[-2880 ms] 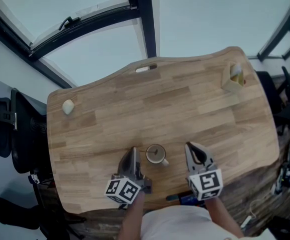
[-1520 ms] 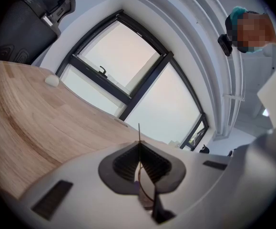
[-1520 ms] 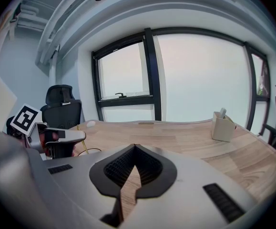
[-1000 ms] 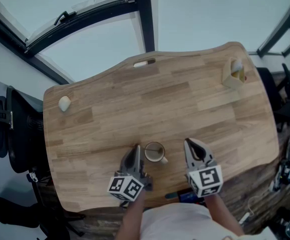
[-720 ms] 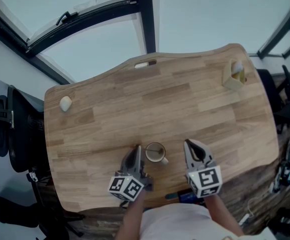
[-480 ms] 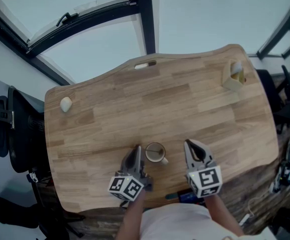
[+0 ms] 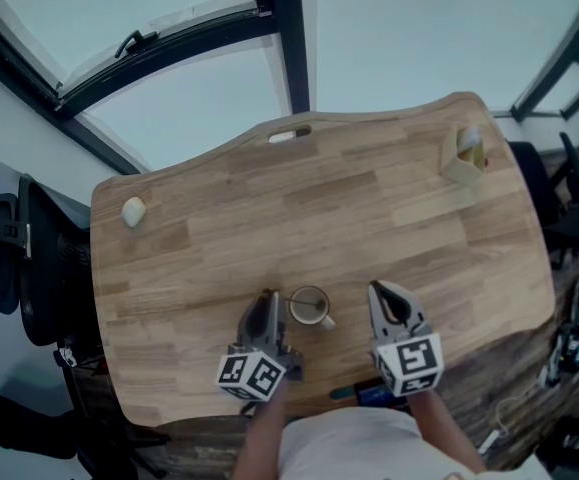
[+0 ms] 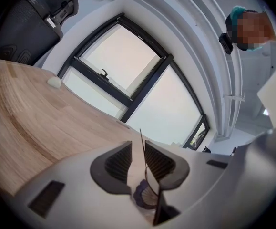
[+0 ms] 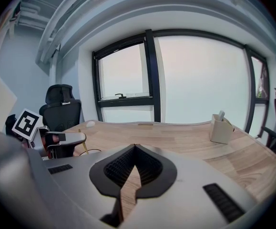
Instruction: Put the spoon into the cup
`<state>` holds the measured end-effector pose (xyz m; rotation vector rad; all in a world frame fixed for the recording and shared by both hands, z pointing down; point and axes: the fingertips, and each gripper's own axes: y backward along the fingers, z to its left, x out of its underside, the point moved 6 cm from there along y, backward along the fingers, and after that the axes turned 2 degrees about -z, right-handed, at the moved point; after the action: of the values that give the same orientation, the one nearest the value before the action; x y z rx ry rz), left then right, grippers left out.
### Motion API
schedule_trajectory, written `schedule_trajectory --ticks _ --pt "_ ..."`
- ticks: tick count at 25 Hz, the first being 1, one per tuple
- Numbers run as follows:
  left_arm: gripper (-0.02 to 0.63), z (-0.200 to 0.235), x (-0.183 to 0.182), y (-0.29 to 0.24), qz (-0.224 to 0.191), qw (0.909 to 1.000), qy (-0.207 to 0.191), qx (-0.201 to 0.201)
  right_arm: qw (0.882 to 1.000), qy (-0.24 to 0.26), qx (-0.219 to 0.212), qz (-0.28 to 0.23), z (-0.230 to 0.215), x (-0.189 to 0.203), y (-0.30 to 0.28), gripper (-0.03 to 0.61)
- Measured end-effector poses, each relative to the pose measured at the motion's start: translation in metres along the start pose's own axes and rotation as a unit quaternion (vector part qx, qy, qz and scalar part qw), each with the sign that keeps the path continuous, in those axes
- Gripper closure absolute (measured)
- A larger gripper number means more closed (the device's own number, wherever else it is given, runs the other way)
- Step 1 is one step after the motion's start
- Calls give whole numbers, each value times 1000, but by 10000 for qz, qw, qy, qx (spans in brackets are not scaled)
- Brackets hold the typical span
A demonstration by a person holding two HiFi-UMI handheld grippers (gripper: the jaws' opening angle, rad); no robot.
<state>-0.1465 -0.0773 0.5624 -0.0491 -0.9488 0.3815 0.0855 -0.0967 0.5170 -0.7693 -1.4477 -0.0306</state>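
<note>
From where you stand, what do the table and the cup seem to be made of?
Table: wood, joined from short staves. The grain and seams show, and the finish looks matte.
Cup: probably clear glass, since the wood colour shows through it and its rim reads as a thin line. Pale glazed ceramic is not excluded.

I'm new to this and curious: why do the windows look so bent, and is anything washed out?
Left gripper view: the wide-angle lens curves the window frame, corners go black. Right gripper view: the panes are glaring white. Head view: soft, even light on the table, no hard shadows.
</note>
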Motion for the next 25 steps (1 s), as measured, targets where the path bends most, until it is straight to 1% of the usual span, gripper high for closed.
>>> schedule_trajectory --ticks 4,11,18,21,25 --pt "547 -1 -1 1 -38 10000 -26 -10 10000 32 2 -19 1 -1 3 581" --pt "503 -3 -10 6 -132 9994 -298 -121 9998 101 41 -140 4 -7 10 581" --pt "503 -2 -24 18 -369 9982 -383 -269 9994 158 90 -308 7 -15 20 581" --pt "503 -5 -34 25 -512 9968 -555 -254 9990 195 103 -379 10 -19 24 581" --pt "504 -13 -43 33 -499 9946 -888 -210 9989 245 90 -379 18 -23 31 581"
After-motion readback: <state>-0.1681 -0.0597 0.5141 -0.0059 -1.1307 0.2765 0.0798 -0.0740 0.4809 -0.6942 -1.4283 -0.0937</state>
